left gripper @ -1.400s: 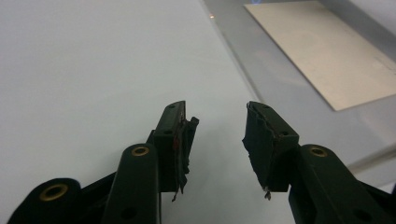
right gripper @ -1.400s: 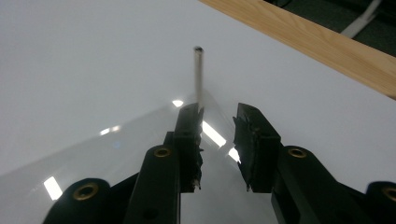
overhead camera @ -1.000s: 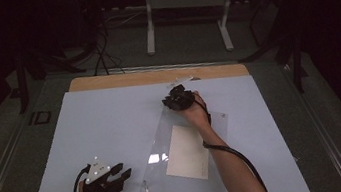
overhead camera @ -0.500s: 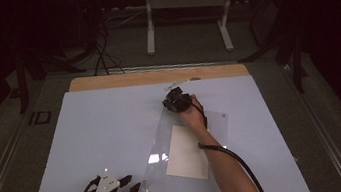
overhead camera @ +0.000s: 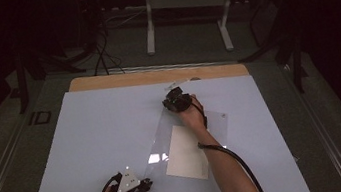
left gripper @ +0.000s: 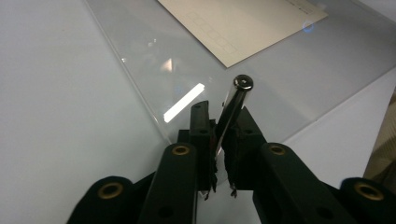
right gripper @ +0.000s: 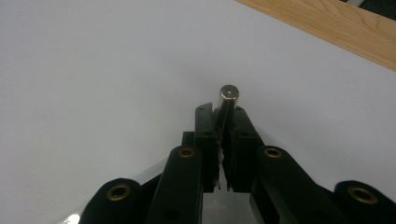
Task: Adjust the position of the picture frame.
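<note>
Left claw (overhead camera: pixel 143 186) has slid right along the desk's near edge since the earlier frames and now sits at the near-left corner of the clear sheet (overhead camera: pixel 222 169); right claw (overhead camera: pixel 175 100) stays put at the sheet's far corner. Left claw, in its own view (left gripper: pixel 219 135), is closed on a thin shiny metal pin (left gripper: pixel 236 100), which sticks out past the jaw tips, tilted right, over the sheet's corner. Right claw, in its own view (right gripper: pixel 223 126), is likewise clamped on a second pin (right gripper: pixel 228 95), round end showing just past the tips, over bare white desk (right gripper: pixel 93 93) with the sheet's edge low in frame. Sheet lies flat on the desk (overhead camera: pixel 88 138), turned at an angle, with a cream paper (overhead camera: pixel 186 152) in it or under it, cannot tell which. Paper (left gripper: pixel 243 23) carries a row of small printed boxes and a faint text line near its edge, too small to read. Small round marks show at the sheet's corners in the high view, unclear what they are. Pin shafts mostly hidden between the jaws. Right forearm covers part of the sheet; wood strip (overhead camera: pixel 155 75) runs along the desk's far edge.
</note>
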A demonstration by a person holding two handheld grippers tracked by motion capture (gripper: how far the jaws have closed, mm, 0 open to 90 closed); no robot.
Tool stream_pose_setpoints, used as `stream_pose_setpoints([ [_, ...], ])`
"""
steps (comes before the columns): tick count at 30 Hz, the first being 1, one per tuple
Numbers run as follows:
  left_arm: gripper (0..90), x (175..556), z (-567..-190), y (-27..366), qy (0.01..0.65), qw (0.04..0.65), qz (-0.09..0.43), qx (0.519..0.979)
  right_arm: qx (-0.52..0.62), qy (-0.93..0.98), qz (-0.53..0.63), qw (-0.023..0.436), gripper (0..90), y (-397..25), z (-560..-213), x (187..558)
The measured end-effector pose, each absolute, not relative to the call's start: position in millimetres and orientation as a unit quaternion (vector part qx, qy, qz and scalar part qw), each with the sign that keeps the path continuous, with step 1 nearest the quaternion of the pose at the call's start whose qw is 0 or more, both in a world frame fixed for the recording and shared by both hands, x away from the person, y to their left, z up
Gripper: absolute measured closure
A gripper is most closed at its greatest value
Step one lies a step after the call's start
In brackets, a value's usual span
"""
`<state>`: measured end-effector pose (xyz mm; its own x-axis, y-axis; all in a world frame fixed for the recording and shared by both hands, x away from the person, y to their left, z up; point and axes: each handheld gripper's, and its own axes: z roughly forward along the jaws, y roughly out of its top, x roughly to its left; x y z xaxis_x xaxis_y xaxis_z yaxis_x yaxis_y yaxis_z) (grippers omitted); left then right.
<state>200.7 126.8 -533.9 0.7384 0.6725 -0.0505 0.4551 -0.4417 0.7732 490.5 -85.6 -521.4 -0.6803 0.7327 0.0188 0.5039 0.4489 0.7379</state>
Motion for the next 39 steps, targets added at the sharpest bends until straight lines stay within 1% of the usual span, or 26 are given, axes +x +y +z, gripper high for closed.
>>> stream_pose_setpoints([
  [7, 82.4, 198.9, -534.8, 125.8, 0.346, 0.411, 0.138, 0.832, 0.37, 0.838, 0.372, 0.153, 85.6, -85.4, -521.2, 490.5],
  [12, 80.4, 197.8, -535.2, 124.0, 0.344, 0.409, 0.146, 0.832, 0.371, 0.837, 0.372, 0.154, 85.6, -85.4, -521.2, 490.5],
  [17, 83.9, 197.4, -533.5, 122.5, 0.342, 0.401, 0.154, 0.836, 0.371, 0.838, 0.37, 0.154, 85.7, -85.2, -520.8, 490.5],
  [20, 83.8, 202.3, -533.7, 128.1, 0.351, 0.414, 0.122, 0.831, 0.37, 0.841, 0.363, 0.151, 85.7, -84.8, -519.4, 490.8],
  [22, 83.8, 203.5, -533.1, 130.7, 0.354, 0.416, 0.123, 0.829, 0.37, 0.841, 0.362, 0.154, 85.8, -85.4, -518.8, 490.8],
  [27, 83.7, 206.4, -526.9, 138.7, 0.364, 0.427, 0.135, 0.817, 0.374, 0.839, 0.363, 0.156, 86.0, -90.7, -510.9, 491.2],
  [29, 83.5, 208.3, -524.5, 143.2, 0.378, 0.432, 0.143, 0.806, 0.382, 0.837, 0.359, 0.159, 86.0, -94.7, -504.7, 490.9],
  [35, 82.1, 219.7, -516.7, 161.7, 0.406, 0.442, 0.16, 0.784, 0.393, 0.828, 0.361, 0.17, 86.1, -115.1, -491.8, 484.8],
  [39, 81.2, 234.2, -503.6, 174.1, 0.422, 0.449, 0.183, 0.766, 0.409, 0.816, 0.37, 0.174, 86.1, -135.1, -481.3, 475.5],
])
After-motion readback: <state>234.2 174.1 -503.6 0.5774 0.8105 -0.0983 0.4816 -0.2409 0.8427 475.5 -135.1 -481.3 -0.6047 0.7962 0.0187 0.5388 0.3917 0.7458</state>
